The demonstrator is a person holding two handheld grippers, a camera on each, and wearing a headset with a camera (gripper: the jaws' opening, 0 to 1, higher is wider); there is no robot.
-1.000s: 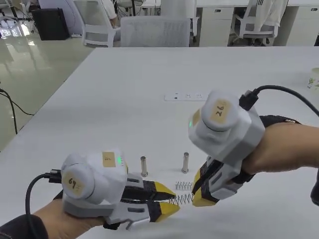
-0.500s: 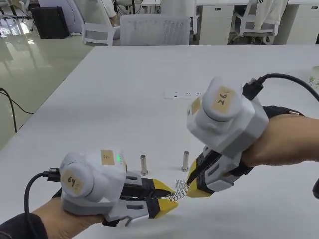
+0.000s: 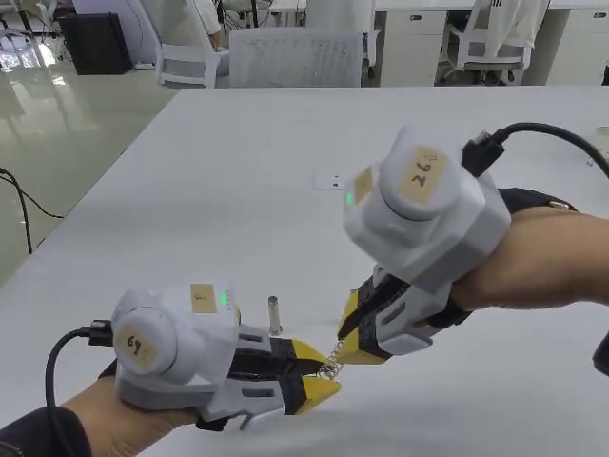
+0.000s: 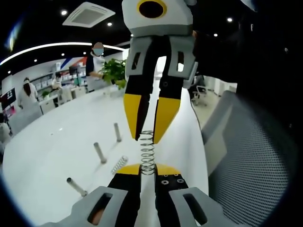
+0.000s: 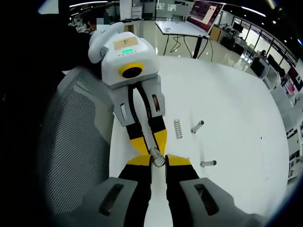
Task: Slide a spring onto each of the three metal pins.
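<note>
Currently, thin silvery coil spring (image 4: pixel 147 152), spanning tip to tip between both tools, one end pinched in left gripper (image 4: pixel 147 169) jaws, other end pinched in right gripper (image 4: pixel 147 138) jaws, above white counter (image 4: pixel 52 142)

A broad white worktop (image 3: pixel 238 162) runs away to a grey mesh-backed chair (image 3: pixel 297 59) at its far edge. To the left, a pale glossy floor (image 3: pixel 57 124) mirrors the light, with a black cable (image 3: pixel 21 205) trailing across it and a dark cabinet (image 3: pixel 95 43) beyond. White chairs (image 3: pixel 181 52) and white desks (image 3: pixel 419 48) stand behind. In the left gripper view the dark ceiling (image 4: pixel 71 33) carries recessed spotlights (image 4: pixel 64 13), a square air vent (image 4: pixel 88 13) and a curved light strip (image 4: pixel 47 47). A potted plant (image 4: pixel 113 71) and a standing person (image 4: pixel 97 61) show at the far end.
</note>
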